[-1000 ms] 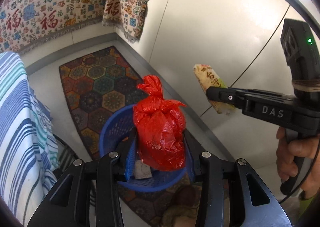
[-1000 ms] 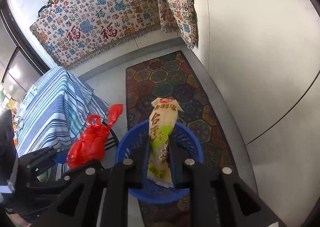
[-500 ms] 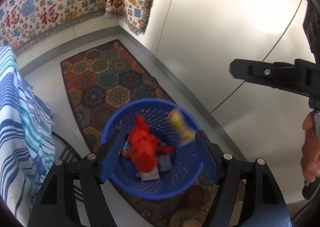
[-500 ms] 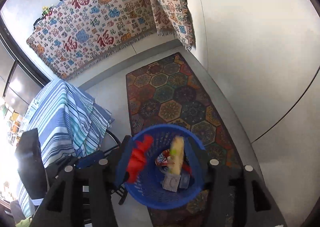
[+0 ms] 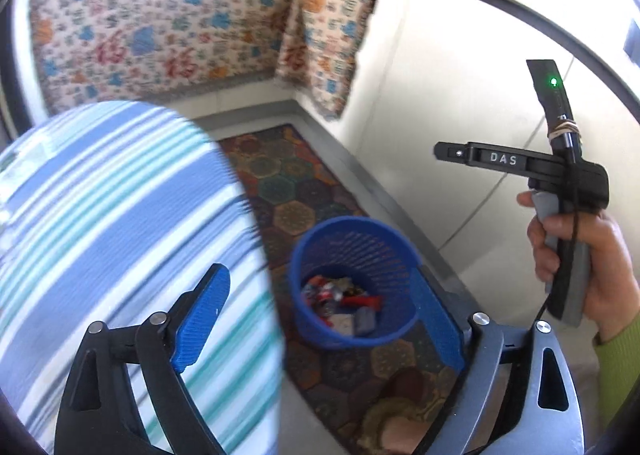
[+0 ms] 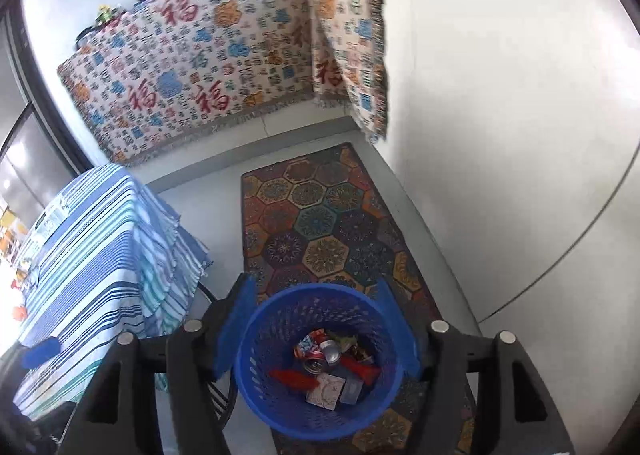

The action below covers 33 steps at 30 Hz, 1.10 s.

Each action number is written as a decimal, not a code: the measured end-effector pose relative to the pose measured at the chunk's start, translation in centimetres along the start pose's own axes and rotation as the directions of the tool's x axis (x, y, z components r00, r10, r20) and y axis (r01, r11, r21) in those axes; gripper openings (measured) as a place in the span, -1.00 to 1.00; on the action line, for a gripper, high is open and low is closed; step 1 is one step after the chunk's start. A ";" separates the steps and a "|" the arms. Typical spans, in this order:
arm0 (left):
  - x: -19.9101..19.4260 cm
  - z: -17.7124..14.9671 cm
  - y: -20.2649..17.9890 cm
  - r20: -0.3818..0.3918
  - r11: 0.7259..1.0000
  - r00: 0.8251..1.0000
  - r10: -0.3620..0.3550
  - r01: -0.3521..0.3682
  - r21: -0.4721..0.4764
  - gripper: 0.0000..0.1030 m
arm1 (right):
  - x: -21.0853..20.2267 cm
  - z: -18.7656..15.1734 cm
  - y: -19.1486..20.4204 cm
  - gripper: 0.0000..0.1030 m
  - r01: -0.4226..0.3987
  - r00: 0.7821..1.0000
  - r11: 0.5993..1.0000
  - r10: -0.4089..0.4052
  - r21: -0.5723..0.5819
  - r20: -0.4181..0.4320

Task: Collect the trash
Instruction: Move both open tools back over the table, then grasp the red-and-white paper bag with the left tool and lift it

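Observation:
A blue mesh basket (image 6: pixel 280 411) stands on the rug and holds the trash: a red plastic bag (image 6: pixel 294 377), a drink can (image 6: pixel 322 359), small cards and wrappers. My right gripper (image 6: pixel 318 311) hovers straight above the basket, its jaws opening, with nothing held between the blue pads (image 6: pixel 240 319). My left gripper (image 5: pixel 320 311) is up and to the left of the basket (image 5: pixel 352 223), its jaws opening wide and empty. In the left wrist view the right gripper (image 5: pixel 440 151) shows side-on at the right, held by a hand (image 5: pixel 588 255).
A table under a blue striped cloth (image 6: pixel 88 255) stands close on the left, next to the basket. A hexagon-patterned rug (image 6: pixel 320 215) runs toward a counter draped with a patterned blanket (image 6: pixel 200 55). White cabinet fronts (image 6: pixel 500 135) line the right side.
Both grippers opened and let go: the red bag and the snack packet dropped into the basket. The left gripper swung left and up over the striped cloth. The right one rose a little.

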<state>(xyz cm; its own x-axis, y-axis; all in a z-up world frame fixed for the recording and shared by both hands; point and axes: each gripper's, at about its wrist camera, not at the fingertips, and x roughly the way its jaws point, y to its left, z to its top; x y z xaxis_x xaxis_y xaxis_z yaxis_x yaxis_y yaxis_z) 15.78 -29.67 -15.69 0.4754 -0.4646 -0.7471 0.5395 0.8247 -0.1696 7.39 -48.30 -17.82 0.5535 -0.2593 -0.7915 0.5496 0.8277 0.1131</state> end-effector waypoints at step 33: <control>-9.7 -11.1 28.5 -0.127 0.838 0.887 0.444 -0.461 -0.292 0.99 | 2.5 -8.8 36.8 0.36 -0.312 0.950 0.788 0.273 -0.531 -0.153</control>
<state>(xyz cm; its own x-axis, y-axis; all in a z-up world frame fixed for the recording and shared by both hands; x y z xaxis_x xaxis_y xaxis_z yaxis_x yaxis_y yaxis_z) 18.83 1.87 -20.40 0.5733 -0.0052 -0.8194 0.0297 0.9995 0.0144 23.52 -14.09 -20.92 0.5800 0.0553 -0.8128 -0.0715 0.9973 0.0168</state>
